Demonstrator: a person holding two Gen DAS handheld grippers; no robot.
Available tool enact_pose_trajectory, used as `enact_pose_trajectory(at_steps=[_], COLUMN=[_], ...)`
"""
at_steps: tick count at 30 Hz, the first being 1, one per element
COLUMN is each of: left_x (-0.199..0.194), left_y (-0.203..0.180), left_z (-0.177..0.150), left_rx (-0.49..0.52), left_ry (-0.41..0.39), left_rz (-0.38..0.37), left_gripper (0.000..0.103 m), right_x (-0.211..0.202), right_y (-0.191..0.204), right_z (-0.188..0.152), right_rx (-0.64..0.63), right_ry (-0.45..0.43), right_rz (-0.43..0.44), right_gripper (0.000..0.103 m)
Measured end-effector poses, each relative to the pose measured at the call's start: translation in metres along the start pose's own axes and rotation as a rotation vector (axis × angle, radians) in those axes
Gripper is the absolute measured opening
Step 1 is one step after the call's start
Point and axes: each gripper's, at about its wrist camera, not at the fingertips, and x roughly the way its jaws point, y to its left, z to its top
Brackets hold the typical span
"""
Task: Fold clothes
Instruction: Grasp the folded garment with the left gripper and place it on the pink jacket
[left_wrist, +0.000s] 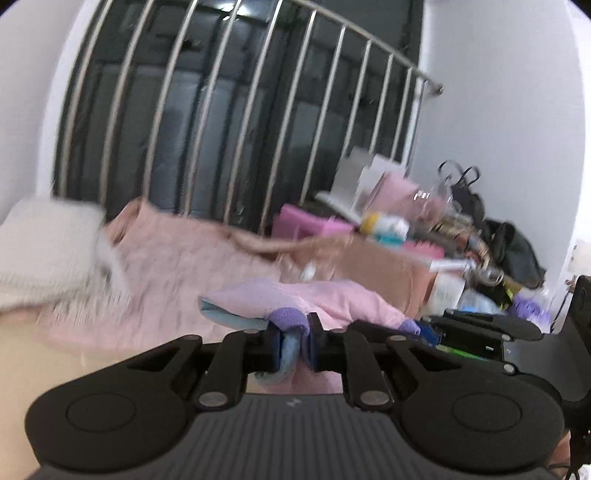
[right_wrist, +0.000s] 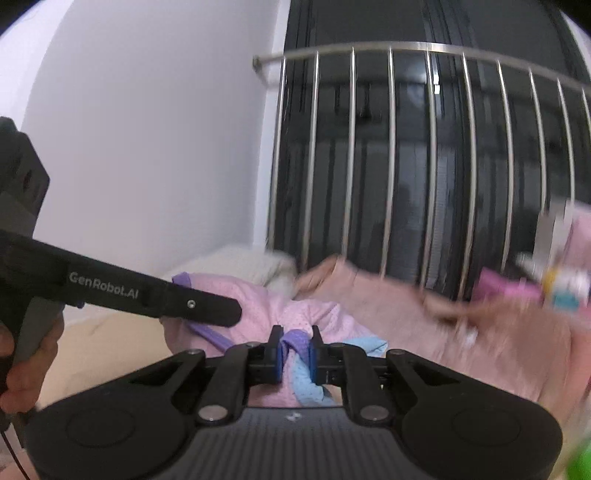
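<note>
Left gripper (left_wrist: 293, 345) is clamped on the pink garment (left_wrist: 332, 299) at its purple-and-blue trim | right gripper (right_wrist: 293, 350) is likewise closed on that trim | garment is held up in front of the metal railing (right_wrist: 391, 166) | clutter (left_wrist: 424, 229) is seen beside the railing

"GenRobot.AI" on left hand-held gripper (right_wrist: 275, 334)

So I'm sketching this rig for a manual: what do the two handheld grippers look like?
Both are matte black plastic. Each has a ribbed grey body, two round black housings, linkage arms with silver pivot pins, and blue-padded fingers. The left gripper, seen from the right wrist, carries white "GenRobot.AI" lettering. The right gripper looks identical.
</note>
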Motion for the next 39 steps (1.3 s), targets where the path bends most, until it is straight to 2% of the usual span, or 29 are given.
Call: enact_pose_trajectory(at_steps=[4, 9, 15, 21, 24, 27, 28, 29, 31, 35, 37, 39], left_x=[0.036, 0.098, 0.183, 0.273, 0.327, 0.372, 0.377, 0.379, 0.375, 0.371, 0.357, 0.328], left_y=[0.019, 0.045, 0.089, 0.149, 0.180, 0.204, 0.207, 0.209, 0.209, 0.210, 0.208, 0.201], left_z=[0.042, 0.088, 0.122, 0.110, 0.086, 0.046, 0.034, 0.024, 0.017, 0.023, 0.034, 0.052], left_rx=[-0.040, -0.047, -0.083, -0.092, -0.105, -0.121, -0.113, -0.102, -0.068, -0.086, -0.137, -0.178], left_ry=[-0.031, -0.028, -0.006, 0.086, 0.211, 0.360, 0.387, 0.401, 0.383, 0.390, 0.378, 0.328], left_rz=[-0.022, -0.007, -0.010, -0.019, -0.011, 0.007, 0.017, 0.020, 0.028, 0.073, 0.093, 0.080], left_gripper=[0.013, 0.013, 0.013, 0.013, 0.014, 0.015, 0.017, 0.024, 0.035, 0.049, 0.049, 0.049], right_x=[0.036, 0.102, 0.193, 0.286, 0.338, 0.379, 0.392, 0.406, 0.400, 0.399, 0.391, 0.366], right_y=[-0.021, -0.052, -0.100, -0.142, -0.154, -0.162, -0.164, -0.167, -0.167, -0.168, -0.167, -0.167], right_z=[0.036, 0.072, 0.085, 0.070, 0.041, -0.006, -0.022, -0.037, -0.050, -0.043, -0.034, -0.011], right_rx=[-0.029, -0.055, -0.012, 0.030, 0.020, 0.041, 0.049, 0.056, 0.036, 0.060, 0.066, 0.106], right_ry=[-0.025, -0.021, 0.032, 0.095, 0.175, 0.342, 0.397, 0.453, 0.415, 0.451, 0.457, 0.400], right_rz=[-0.031, -0.085, -0.067, -0.066, -0.079, -0.114, -0.125, -0.137, -0.125, -0.134, -0.147, -0.140], right_gripper=[0.012, 0.012, 0.012, 0.012, 0.012, 0.014, 0.020, 0.027, 0.027, 0.032, 0.032, 0.037])
